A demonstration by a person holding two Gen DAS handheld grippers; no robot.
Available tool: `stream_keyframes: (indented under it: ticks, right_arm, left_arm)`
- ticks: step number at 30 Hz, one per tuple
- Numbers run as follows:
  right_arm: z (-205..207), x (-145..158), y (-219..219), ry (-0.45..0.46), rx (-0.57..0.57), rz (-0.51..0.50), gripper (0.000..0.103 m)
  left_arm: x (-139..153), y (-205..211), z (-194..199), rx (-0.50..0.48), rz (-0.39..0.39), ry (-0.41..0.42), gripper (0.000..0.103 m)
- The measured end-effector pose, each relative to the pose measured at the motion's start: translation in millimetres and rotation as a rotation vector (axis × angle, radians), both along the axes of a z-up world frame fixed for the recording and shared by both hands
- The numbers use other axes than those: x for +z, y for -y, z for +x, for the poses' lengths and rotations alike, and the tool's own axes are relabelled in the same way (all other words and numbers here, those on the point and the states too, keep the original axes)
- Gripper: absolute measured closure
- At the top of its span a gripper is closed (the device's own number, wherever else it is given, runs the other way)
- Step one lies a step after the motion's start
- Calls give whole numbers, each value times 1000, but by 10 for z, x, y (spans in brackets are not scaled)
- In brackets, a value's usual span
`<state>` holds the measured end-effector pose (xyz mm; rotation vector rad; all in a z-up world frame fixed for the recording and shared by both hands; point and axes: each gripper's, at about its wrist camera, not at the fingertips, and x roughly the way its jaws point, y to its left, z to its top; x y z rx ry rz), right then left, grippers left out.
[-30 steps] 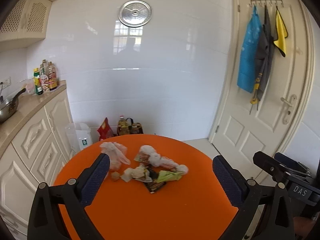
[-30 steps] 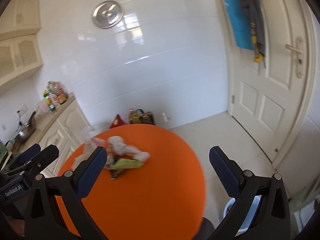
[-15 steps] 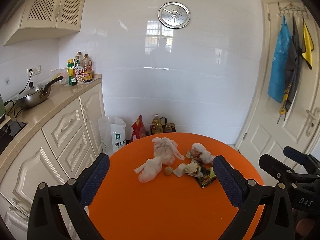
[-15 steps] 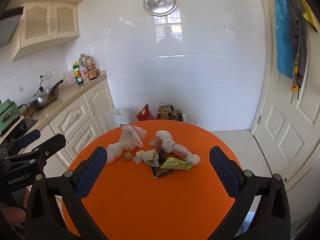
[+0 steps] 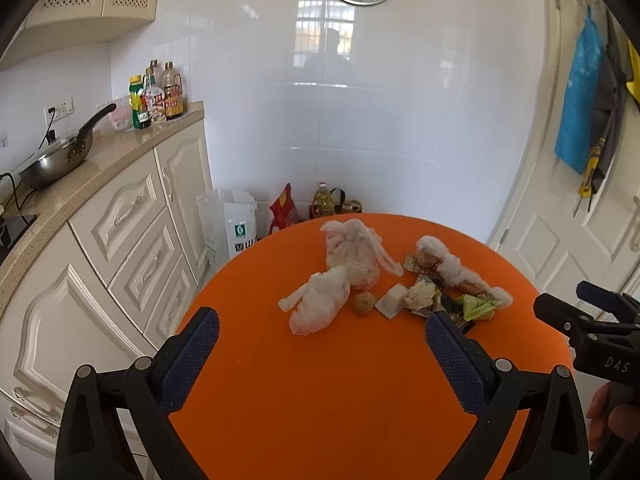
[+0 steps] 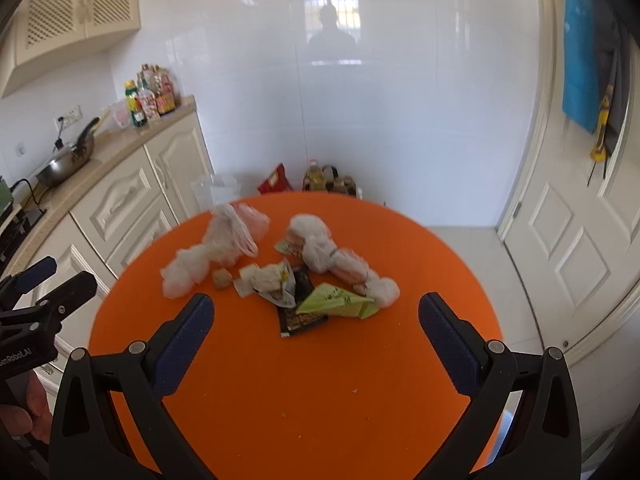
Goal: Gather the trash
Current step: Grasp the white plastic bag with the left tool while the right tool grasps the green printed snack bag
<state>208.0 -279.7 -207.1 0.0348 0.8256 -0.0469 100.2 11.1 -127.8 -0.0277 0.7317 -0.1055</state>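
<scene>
Grippers: left gripper (image 5: 322,334) and right gripper (image 6: 316,322) both gaped wide, empty.
Change: both swung closer to the trash pile (image 6: 280,268) mid-table (image 6: 320,380); pickup looked next.

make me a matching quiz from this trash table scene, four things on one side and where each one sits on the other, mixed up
Things:
1. green wrapper
2. dark snack packet
3. wok
4. red bag

Places:
A. on the floor by the wall, behind the orange table
B. on the counter at the left
C. on the table, right part of the trash pile
D. on the table, partly under the green wrapper, nearest the right gripper

Pairs: 1-C, 2-D, 3-B, 4-A
</scene>
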Motion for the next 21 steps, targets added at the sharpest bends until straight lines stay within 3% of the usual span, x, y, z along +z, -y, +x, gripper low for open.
stream_keyframes:
  ticks: [8, 16, 18, 21]
  right_arm:
    - [435, -645, 172, -133, -31, 31, 1]
    - [736, -971, 283, -183, -77, 58, 5]
    - [781, -1004, 308, -185, -85, 59, 10]
    - [807, -1061, 351, -200, -78, 74, 24]
  left_arm:
    - [-631, 17, 1097, -13, 96, -111, 1]
    - [-1193, 309, 2081, -73, 180, -190, 2]
    - [-1319, 389, 2282, -94, 177, -205, 6]
    - [-1398, 386, 2461, -127, 80, -225, 29]
